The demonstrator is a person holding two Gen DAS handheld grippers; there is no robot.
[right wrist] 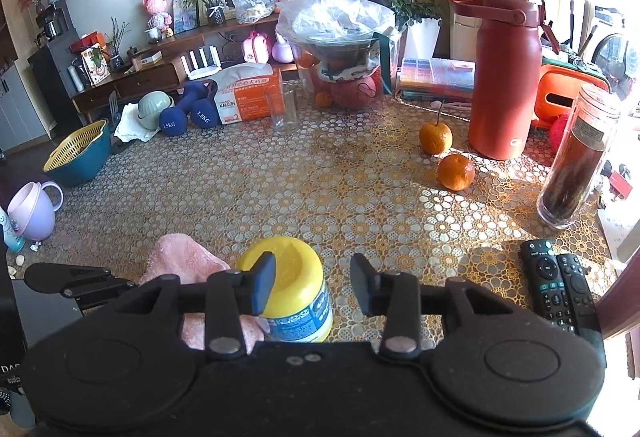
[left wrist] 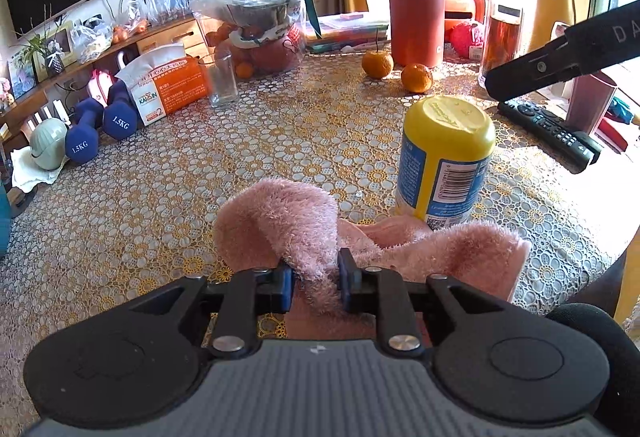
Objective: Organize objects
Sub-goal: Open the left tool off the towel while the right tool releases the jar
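From the left wrist: sunlit living room behind a round table under a gold-and-white floral lace cloth (left wrist: 280,125); dark television screen cut off at top left; window glare washing out the far right edge. Clamped on a fold of fluffy pink towel (left wrist: 288,221), the left gripper (left wrist: 316,277), blue pads nearly together with cloth bunched between them; rest of the towel heaped on the cloth just ahead, its near part hidden under the gripper body. Touching the towel's far right side, an upright yellow-capped bottle with a blue-and-white label (left wrist: 444,157), barcode readable, other print too small to make out. Farther back, two oranges (left wrist: 416,77), a tall red insulated bottle (left wrist: 416,5), an empty clear glass (left wrist: 222,77), an orange-and-white carton (left wrist: 168,85) and blue dumbbells marked 1.5KG (left wrist: 100,125). At right, a black remote control (left wrist: 552,133), partly overhung by a black bar entering from the edge, seemingly the other gripper, its tips out of frame.

From the right wrist: same table, wooden sideboard and television beyond; two black remotes (right wrist: 560,285) side by side at lower right, near ends hidden behind the gripper body. Spread wide, the right gripper (right wrist: 314,287), holding nothing; left finger (right wrist: 262,287) overlapping the bottle's (right wrist: 298,297) yellow cap, contact impossible to judge; right finger over bare cloth (right wrist: 360,197). Bottle base hidden; towel (right wrist: 180,257) just left of it, mostly covered by the gripper. At far left, part of the left gripper (right wrist: 72,279), tips not visible.
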